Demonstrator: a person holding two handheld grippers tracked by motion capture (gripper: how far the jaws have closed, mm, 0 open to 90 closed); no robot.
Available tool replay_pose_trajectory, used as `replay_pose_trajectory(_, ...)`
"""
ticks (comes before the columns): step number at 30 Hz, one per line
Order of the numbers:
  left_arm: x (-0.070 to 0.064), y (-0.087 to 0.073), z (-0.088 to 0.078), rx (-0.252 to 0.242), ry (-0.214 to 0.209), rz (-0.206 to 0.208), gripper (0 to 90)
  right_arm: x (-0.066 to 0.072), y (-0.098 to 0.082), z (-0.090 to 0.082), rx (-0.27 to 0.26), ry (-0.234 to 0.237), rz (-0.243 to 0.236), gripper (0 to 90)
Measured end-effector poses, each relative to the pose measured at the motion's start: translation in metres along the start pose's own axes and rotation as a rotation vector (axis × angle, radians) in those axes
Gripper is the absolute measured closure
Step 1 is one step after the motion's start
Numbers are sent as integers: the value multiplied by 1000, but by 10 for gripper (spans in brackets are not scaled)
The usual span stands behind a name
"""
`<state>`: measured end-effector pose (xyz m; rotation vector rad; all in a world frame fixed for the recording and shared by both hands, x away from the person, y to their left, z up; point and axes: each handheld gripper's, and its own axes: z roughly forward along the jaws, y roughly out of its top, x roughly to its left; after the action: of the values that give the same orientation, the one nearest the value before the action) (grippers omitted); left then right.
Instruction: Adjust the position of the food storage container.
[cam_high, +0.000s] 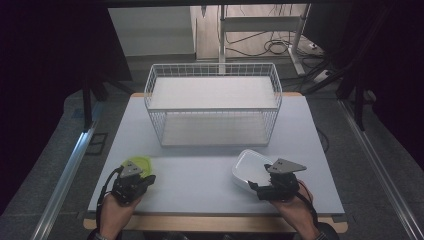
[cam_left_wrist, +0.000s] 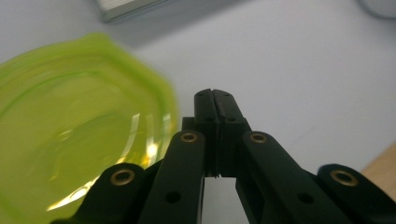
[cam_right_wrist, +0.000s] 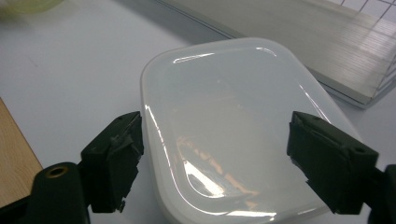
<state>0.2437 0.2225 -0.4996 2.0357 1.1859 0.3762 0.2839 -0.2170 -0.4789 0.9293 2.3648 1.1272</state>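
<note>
R hand-held gripper (cam_right_wrist: 212, 163) jaws straddle empty white tub (cam_right_wrist: 233, 126); L (cam_left_wrist: 215, 100) closed beside green bowl (cam_left_wrist: 70, 126).

- Green lid (cam_left_wrist: 79, 135): blurred in the left gripper view, cut off by the left and bottom edges; its near part is hidden behind the left gripper (cam_left_wrist: 215, 100).
- White container (cam_right_wrist: 233, 126): near rim cut off by the bottom edge in the right gripper view; in the high view the right gripper (cam_high: 265, 186) covers its near corner.
- Contact between the pads and the container's sides: cannot be told.
</note>
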Motion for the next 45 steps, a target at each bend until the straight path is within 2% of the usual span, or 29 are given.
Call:
replay_pose_trajectory(2, -7, 2, 3, -21, -37, 23, 896, -3, 0, -3, -5, -3, 31, 284)
replay_pose_trajectory(4, -14, 4, 8, -26, -58, 49, 883, -7, 0, -8, -13, -21, 43, 356)
replay_pose_trajectory(5, -14, 4, 8, -26, -58, 49, 878, -7, 0, -8, -13, -21, 43, 356)
replay_pose_trajectory(6, -20, 6, 13, -21, -79, 69, 875, -13, 0, -15, -23, -38, 56, 464)
replay_pose_trajectory(7, -22, 7, 16, -17, -88, 80, 870, -16, 0, -19, -29, -52, 61, 526)
replay_pose_trajectory(8, -24, 7, 18, -14, -94, 88, 867, -19, 0, -22, -32, -63, 68, 582)
replay_pose_trajectory(9, -24, 7, 18, -14, -94, 88, 865, -19, 0, -22, -32, -63, 68, 582)
replay_pose_trajectory(10, -27, 8, 22, -13, -106, 98, 861, -25, -1, -28, -29, -83, 73, 698)
replay_pose_trajectory(11, -29, 9, 23, -13, -108, 104, 861, -27, -2, -31, -23, -96, 77, 765)
replay_pose_trajectory(12, -30, 9, 24, -17, -111, 108, 860, -30, -3, -32, -15, -100, 83, 824)
replay_pose_trajectory(13, -30, 9, 24, -17, -111, 108, 857, -30, -3, -32, -15, -100, 83, 824)
replay_pose_trajectory(14, -31, 9, 25, -25, -119, 114, 857, -36, -5, -33, 8, -103, 95, 893)
replay_pose_trajectory(21, -32, 9, 31, -23, -150, 115, 855, -46, -14, -26, 102, -128, 156, 896)
replay_pose_trajectory(25, -32, 11, 34, -24, -157, 113, 850, -49, -18, -20, 138, -114, 179, 895)
replay_pose_trajectory(33, -34, 22, 48, -27, -171, 122, 850, -54, -19, -6, 149, -84, 198, 892)
replay_pose_trajectory(45, -37, 36, 64, -36, -164, 143, 850, -53, -6, 22, 139, -16, 165, 888)
